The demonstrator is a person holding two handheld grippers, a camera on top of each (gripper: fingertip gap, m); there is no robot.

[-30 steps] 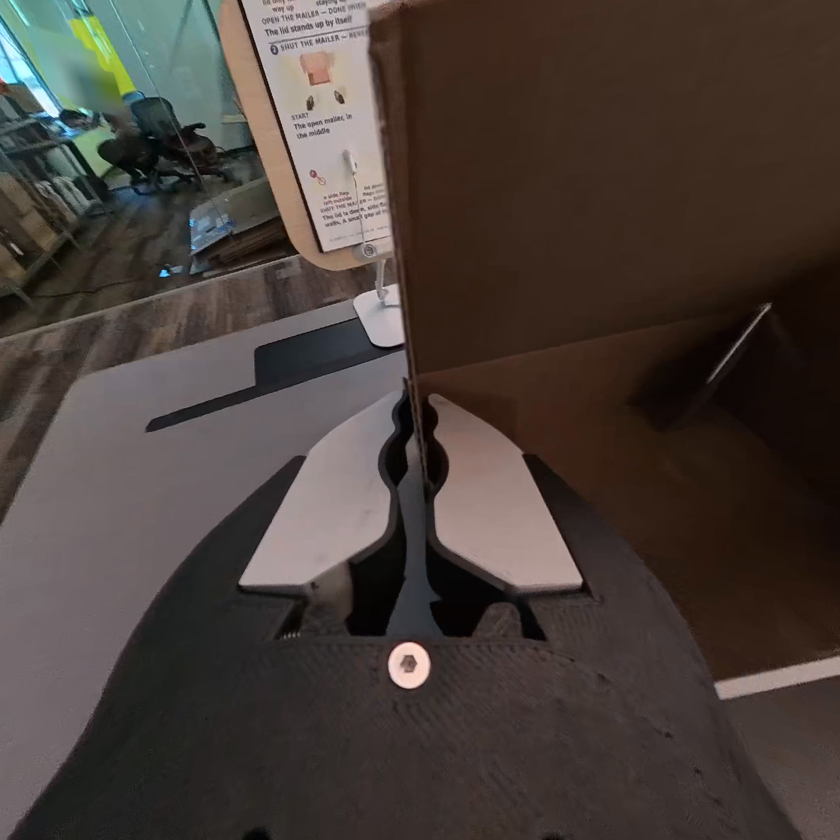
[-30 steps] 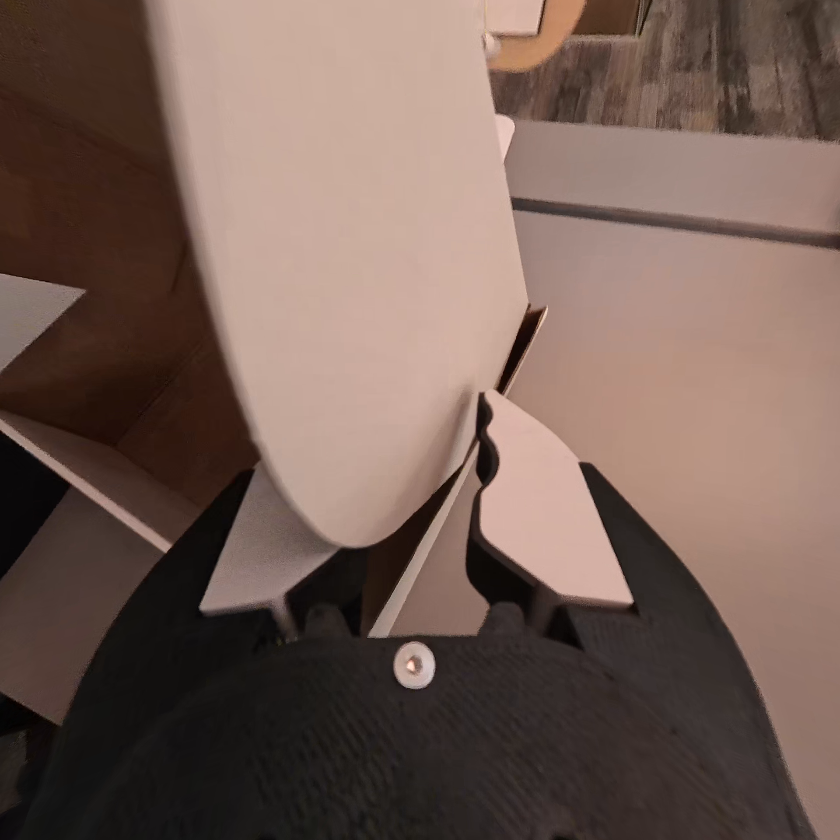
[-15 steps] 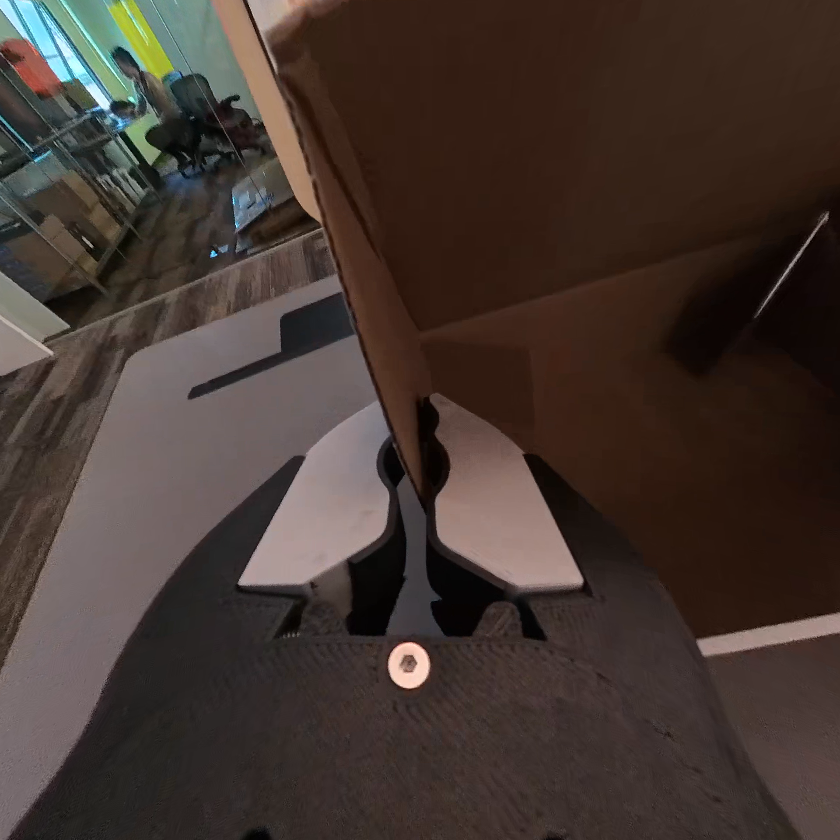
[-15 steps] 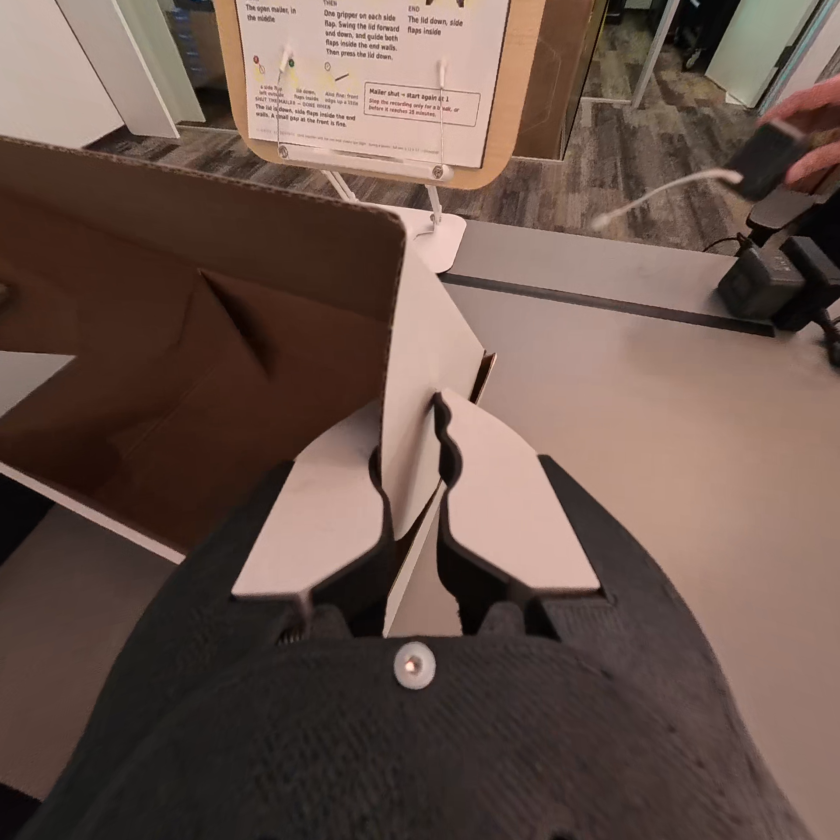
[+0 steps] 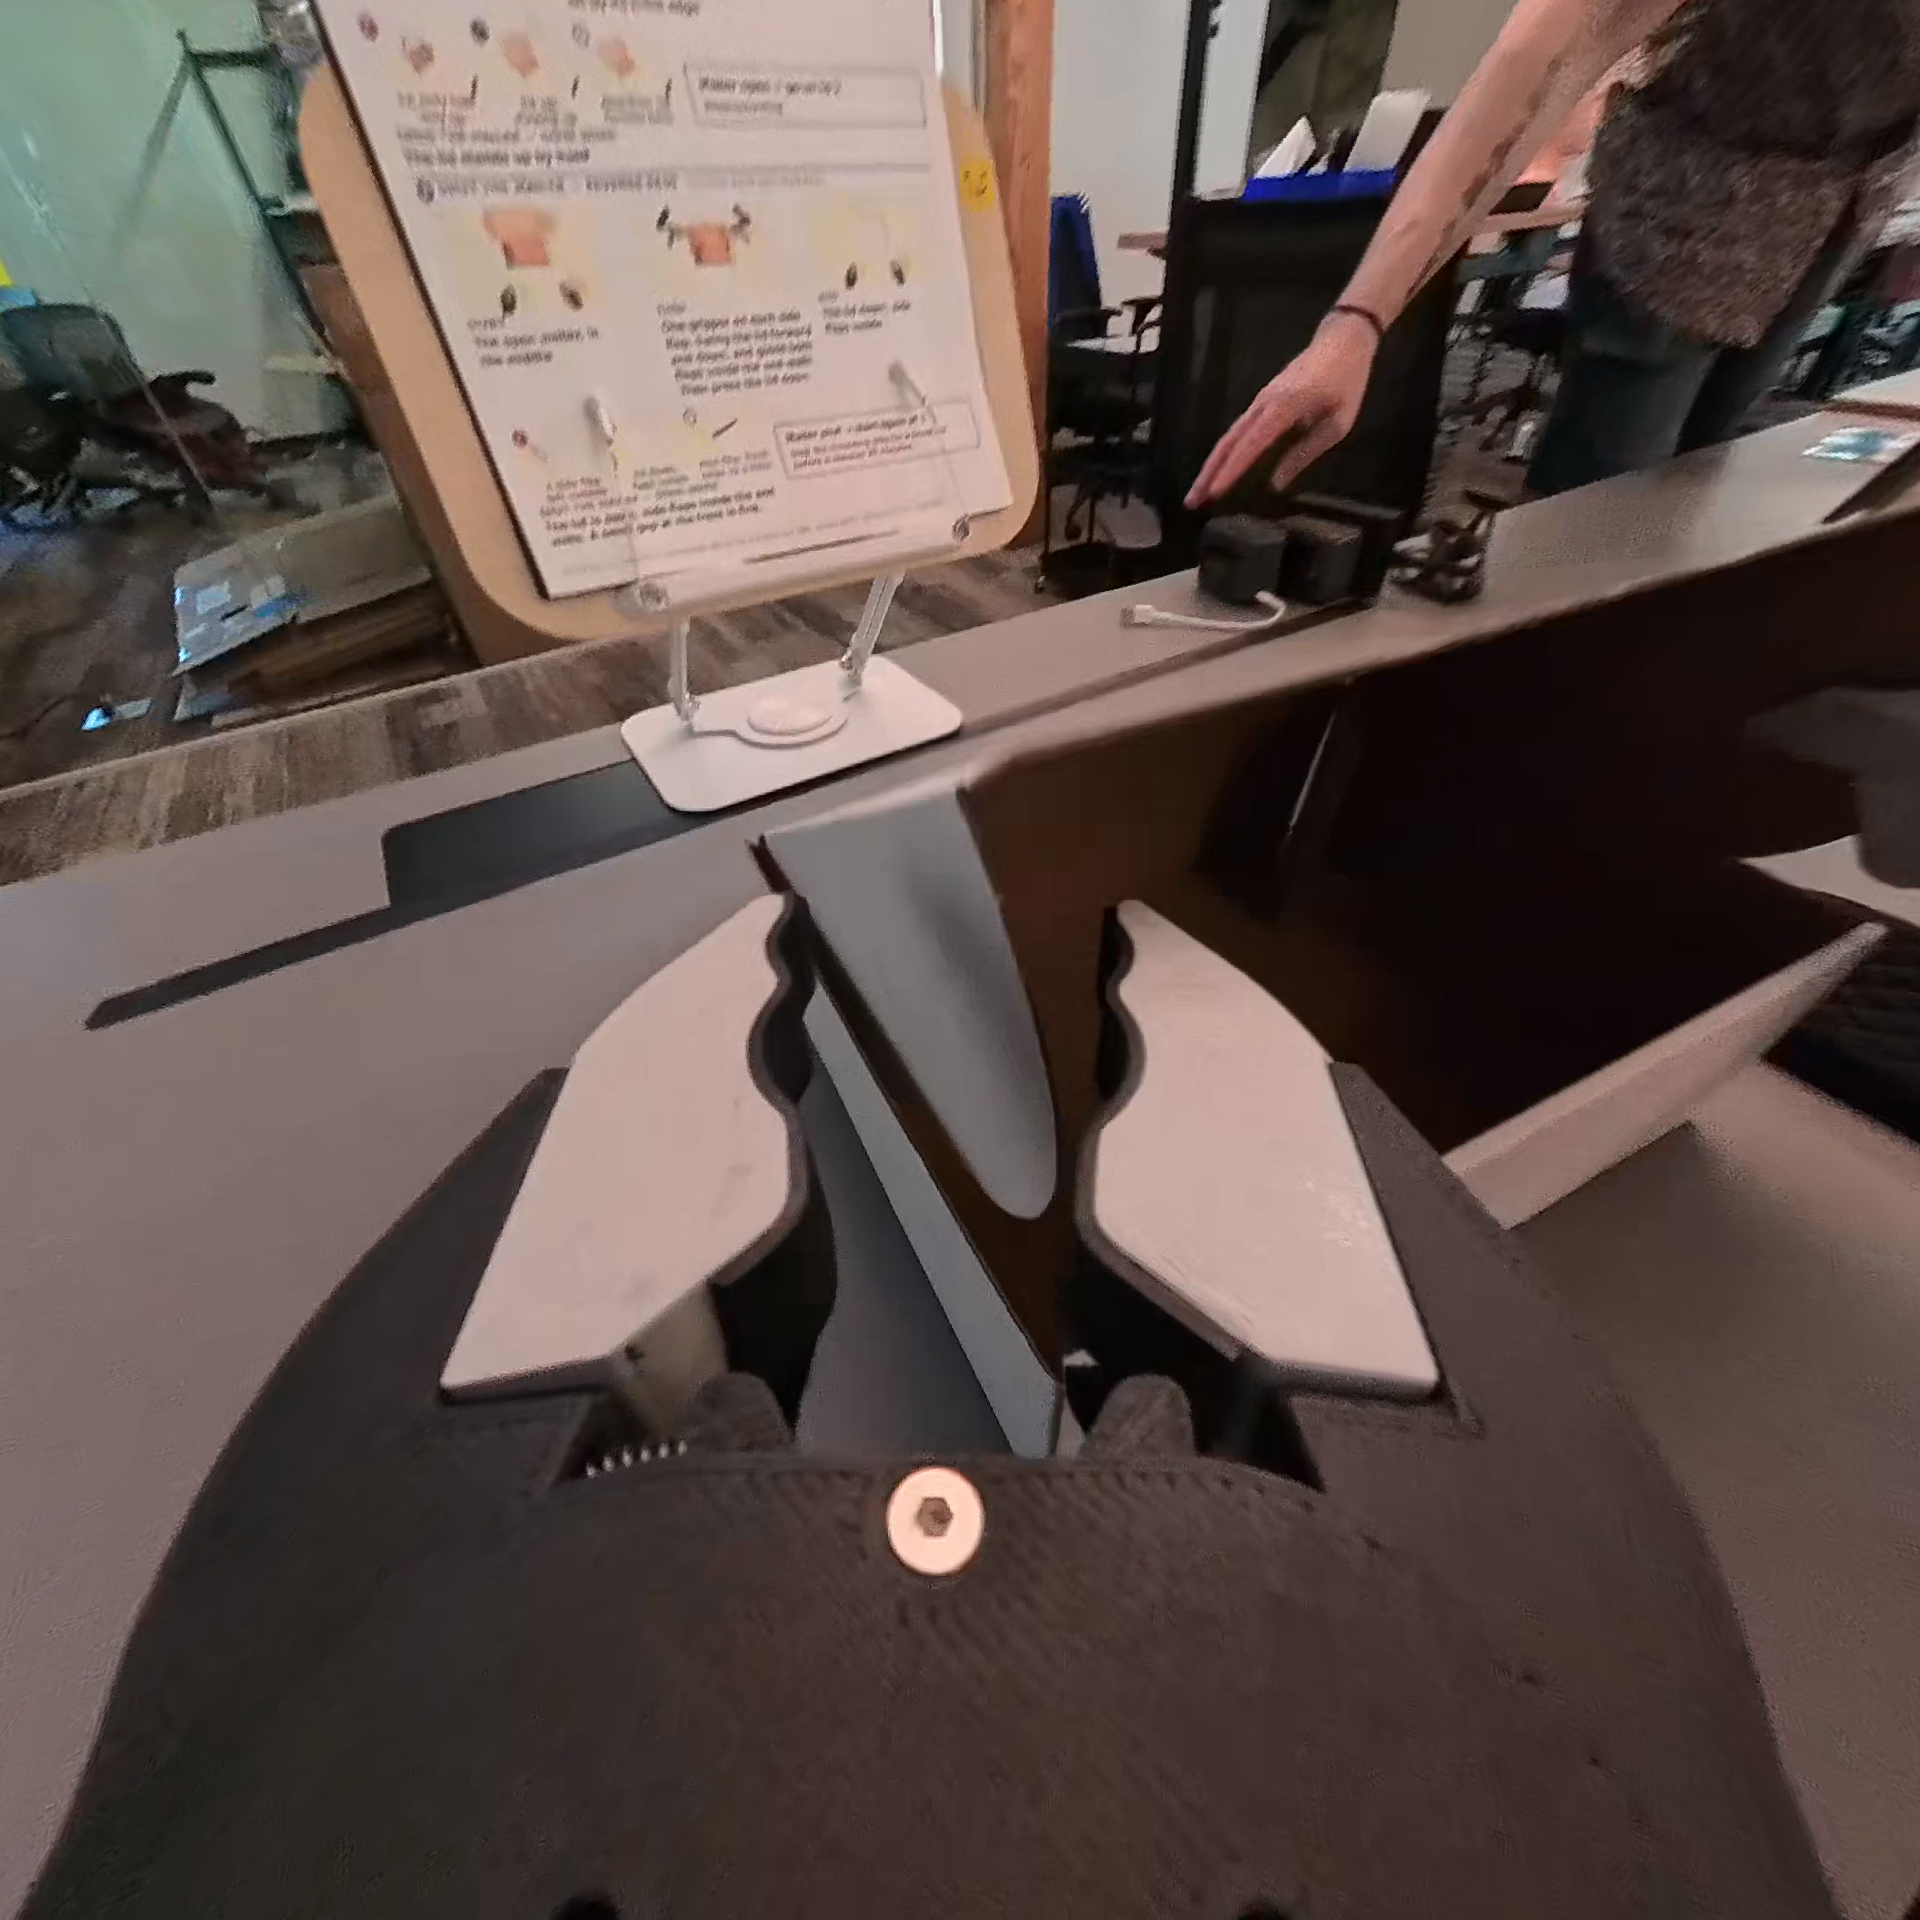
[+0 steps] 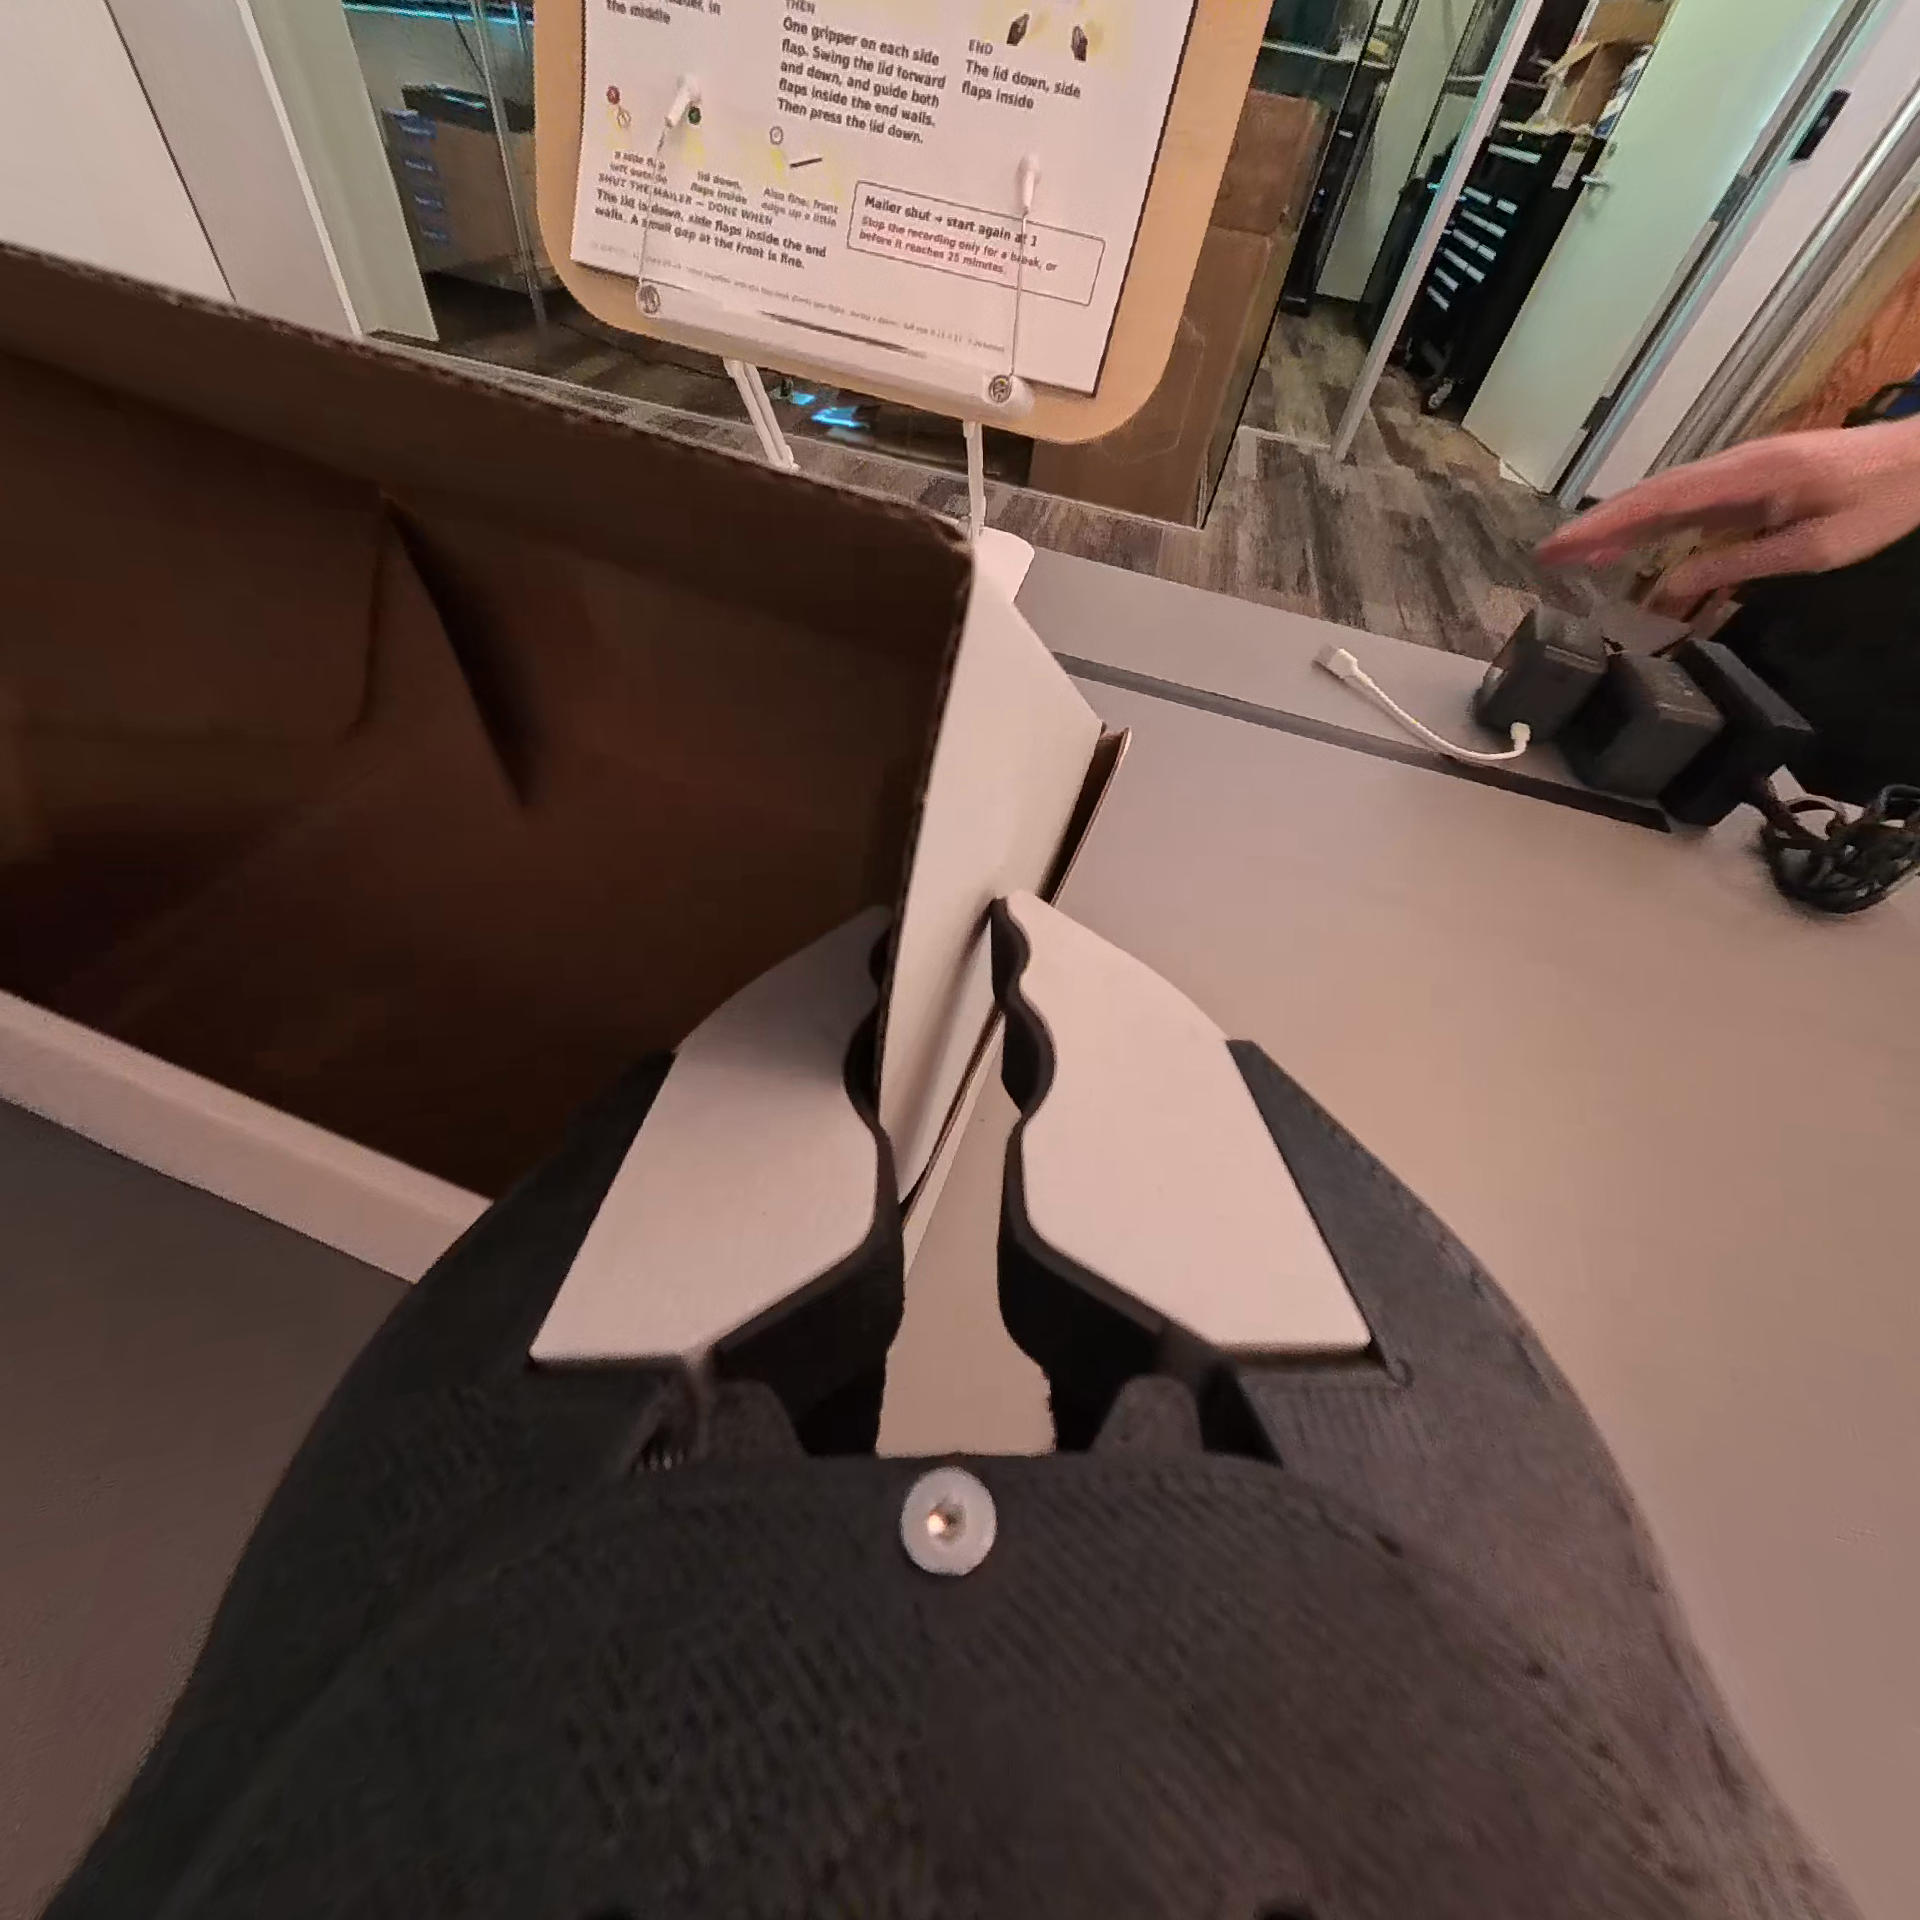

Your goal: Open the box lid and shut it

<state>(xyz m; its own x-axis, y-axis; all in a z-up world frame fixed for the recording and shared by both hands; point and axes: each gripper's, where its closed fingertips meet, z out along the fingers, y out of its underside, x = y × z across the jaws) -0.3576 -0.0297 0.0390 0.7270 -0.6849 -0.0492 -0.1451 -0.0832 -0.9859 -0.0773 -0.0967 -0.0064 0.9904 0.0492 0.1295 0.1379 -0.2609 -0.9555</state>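
Observation:
The cardboard box, brown inside and white outside, lies open on the grey table point(image 5: 260, 1039). Its lid point(image 6: 468, 675) stands up and also shows in the left wrist view point(image 5: 1507, 790). My left gripper point(image 5: 951, 920) is open, its jaws wide apart on either side of the lid's left side flap point(image 5: 914, 997), without squeezing it. My right gripper point(image 6: 940, 920) is shut on the lid's right side flap point(image 6: 987, 748), just beside the box's end wall. The box's front wall point(image 6: 208, 1122) runs low at the left.
An instruction board point(image 5: 727, 312) on a white stand point(image 5: 790, 727) is behind the box. Black charger blocks point(image 6: 1621, 707) and a white cable point(image 6: 1413, 717) lie at the table's far right. A person's hand point(image 6: 1714, 520) reaches over them.
My left gripper has opened and let go of the left side flap. The lid has swung from steeply overhead to a lower stand. My right gripper has closed on the right flap.

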